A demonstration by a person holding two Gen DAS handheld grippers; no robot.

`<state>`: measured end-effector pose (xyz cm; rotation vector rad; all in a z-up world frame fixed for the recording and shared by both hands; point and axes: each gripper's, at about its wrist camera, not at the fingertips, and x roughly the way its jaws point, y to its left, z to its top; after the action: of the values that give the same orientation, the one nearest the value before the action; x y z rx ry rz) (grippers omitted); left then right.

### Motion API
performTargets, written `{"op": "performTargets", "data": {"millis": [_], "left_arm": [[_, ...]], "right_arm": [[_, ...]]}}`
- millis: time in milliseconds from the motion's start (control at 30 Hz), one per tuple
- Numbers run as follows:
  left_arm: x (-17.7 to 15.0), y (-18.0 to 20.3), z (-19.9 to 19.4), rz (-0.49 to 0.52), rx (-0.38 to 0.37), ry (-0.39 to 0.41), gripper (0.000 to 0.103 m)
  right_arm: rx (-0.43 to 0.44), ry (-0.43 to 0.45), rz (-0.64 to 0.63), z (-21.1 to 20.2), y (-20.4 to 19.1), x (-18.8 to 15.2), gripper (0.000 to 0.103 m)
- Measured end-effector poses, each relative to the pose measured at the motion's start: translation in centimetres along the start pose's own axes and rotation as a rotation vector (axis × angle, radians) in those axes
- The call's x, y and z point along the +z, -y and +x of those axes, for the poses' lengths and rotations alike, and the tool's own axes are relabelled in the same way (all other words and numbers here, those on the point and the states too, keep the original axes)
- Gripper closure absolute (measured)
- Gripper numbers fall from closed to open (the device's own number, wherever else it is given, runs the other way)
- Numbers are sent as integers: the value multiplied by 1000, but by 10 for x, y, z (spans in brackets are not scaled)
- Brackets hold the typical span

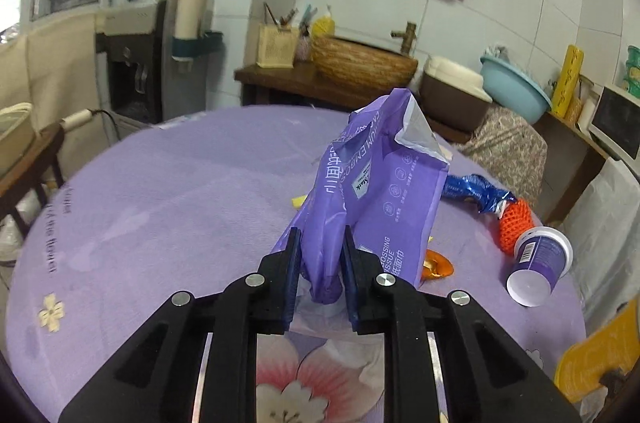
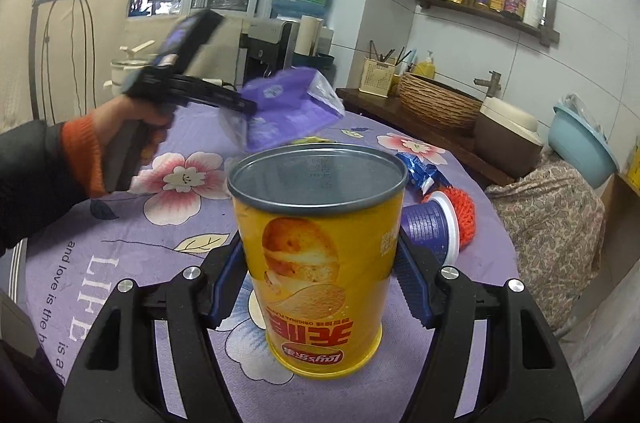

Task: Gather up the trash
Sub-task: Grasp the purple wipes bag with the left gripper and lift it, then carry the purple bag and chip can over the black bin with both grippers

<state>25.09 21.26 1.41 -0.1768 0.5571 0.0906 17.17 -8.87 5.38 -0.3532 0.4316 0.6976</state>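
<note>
- Evidently the left claw (image 1: 320, 265) is pinching the purple tissue wrapper (image 1: 376, 175) nearly closed, lifting it at twelve o'clock above the bench (image 1: 160, 191).
- Meanwhile the right claw (image 2: 320, 283) is clamping the upside-down yellow chip can (image 2: 320, 255), freeing both for disposal.

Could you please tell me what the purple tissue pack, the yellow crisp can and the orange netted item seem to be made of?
Purple tissue pack: thin glossy plastic film, judging by its creases and sheen.
Yellow crisp can: probably printed cardboard with a grey metal rim and end, which looks dull and smooth.
Orange netted item: likely foam or plastic mesh, given its open lattice.
</note>
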Motion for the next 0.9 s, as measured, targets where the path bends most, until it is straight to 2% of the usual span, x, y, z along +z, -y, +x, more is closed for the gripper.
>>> {"op": "performTargets", "data": {"millis": [67,167,300,500,633,800,900], "left_arm": [[-3,7,-21,18,33,39,83],[-12,22,-55,51,18,111,83],[-25,51,-89,107,-25,158,83],[-36,90,-105,125,-132,155,83],[-47,130,-101,197,-205,126,83],[-57,186,-86,278,-313,97,83],[-63,230,-69,316,-399,46,83]], "right_arm": [[-1,1,20,1,3,-4,36],[-3,5,54,1,8,-7,36],[-9,23,86,-5,11,-10,36],[-28,45,120,-20,18,-18,36],[-70,58,166,-39,34,-30,36],[-171,60,238,-69,67,-53,36],[-246,48,286,-85,92,-70,36]]}}
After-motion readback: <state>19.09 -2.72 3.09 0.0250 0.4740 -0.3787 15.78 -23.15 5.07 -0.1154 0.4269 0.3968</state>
